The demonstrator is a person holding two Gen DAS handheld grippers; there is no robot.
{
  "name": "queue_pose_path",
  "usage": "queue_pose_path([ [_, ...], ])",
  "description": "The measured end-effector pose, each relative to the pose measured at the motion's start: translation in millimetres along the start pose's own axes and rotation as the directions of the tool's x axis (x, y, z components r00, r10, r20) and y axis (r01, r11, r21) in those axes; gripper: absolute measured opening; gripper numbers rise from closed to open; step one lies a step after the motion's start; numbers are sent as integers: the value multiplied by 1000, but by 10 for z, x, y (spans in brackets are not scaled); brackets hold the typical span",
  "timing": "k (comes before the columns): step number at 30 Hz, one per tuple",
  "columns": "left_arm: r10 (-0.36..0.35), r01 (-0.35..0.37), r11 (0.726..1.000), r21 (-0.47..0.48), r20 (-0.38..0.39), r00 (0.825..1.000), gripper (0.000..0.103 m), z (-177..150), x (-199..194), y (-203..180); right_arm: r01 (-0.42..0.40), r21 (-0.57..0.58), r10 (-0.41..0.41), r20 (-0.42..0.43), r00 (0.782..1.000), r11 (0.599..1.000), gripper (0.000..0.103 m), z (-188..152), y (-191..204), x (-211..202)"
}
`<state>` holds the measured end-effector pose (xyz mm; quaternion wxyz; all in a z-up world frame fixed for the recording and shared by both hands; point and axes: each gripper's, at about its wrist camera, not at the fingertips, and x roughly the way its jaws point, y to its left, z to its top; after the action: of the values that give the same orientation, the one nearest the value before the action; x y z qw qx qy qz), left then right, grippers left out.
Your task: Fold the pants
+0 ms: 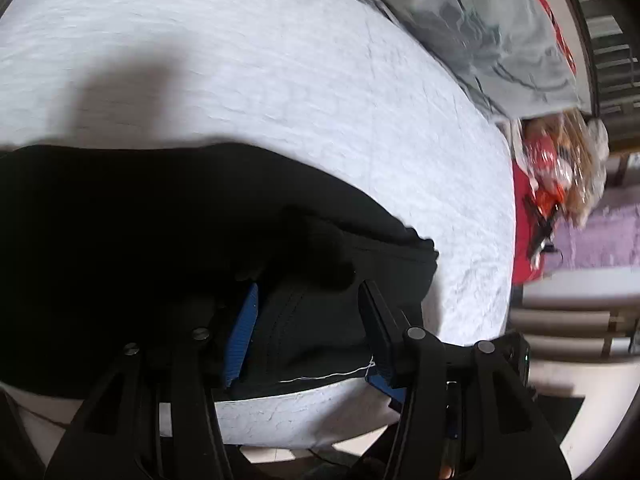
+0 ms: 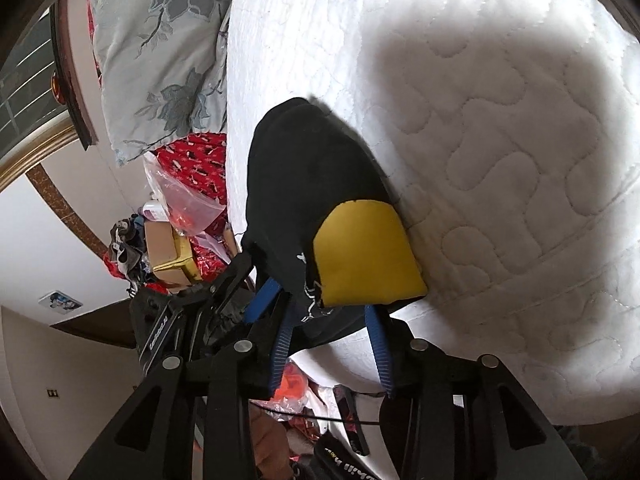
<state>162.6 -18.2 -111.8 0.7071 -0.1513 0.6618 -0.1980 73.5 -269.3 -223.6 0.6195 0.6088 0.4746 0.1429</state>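
Observation:
The black pants [image 1: 160, 220] lie on the white quilted bed [image 1: 280, 80]. In the left wrist view my left gripper [image 1: 308, 292] has its blue-padded fingers [image 1: 242, 340] spread, with a bunched fold of the pants' hem between them. In the right wrist view my right gripper [image 2: 328, 308] straddles another end of the black pants [image 2: 304, 176], which carries a yellow patch [image 2: 364, 252]. The cloth hangs between the blue fingers [image 2: 378, 344]; whether they pinch it I cannot tell. Both ends sit near the bed's edge.
A grey floral pillow [image 2: 160, 48] lies at the head of the bed, also in the left wrist view [image 1: 492, 28]. Beside the bed are red fabric, plastic bags [image 2: 188, 200] and a cardboard box [image 2: 164, 248]. The white mattress [image 2: 500, 160] stretches beyond the pants.

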Motion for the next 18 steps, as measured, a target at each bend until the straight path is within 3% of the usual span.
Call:
queue_pose_path([
  [2,-9,9,1000,6,-9,1000,50,2,33,-25,-20,0,20,5,1000,1000,39,6,-1,5],
  [5,-97,96,994,-48,-23,995,50,5,48,72,-38,-1,38,1,999,999,39,2,10,65],
  [8,-115,115,991,-66,-1,993,49,-27,47,107,-33,1,33,4,999,999,36,-5,0,143],
  [10,-91,92,993,-67,17,996,36,-60,47,96,-31,2,31,3,1000,1000,30,-1,-14,182],
  [12,-83,85,994,-74,29,996,30,-96,35,115,-4,-20,4,12,1000,1000,11,-11,8,204],
  [15,-115,117,987,-110,23,993,17,-129,17,197,27,-41,-26,32,999,999,8,-9,29,208],
  [18,-158,161,977,-139,36,987,15,-190,-116,293,4,-34,-3,16,1000,999,7,-41,74,235],
])
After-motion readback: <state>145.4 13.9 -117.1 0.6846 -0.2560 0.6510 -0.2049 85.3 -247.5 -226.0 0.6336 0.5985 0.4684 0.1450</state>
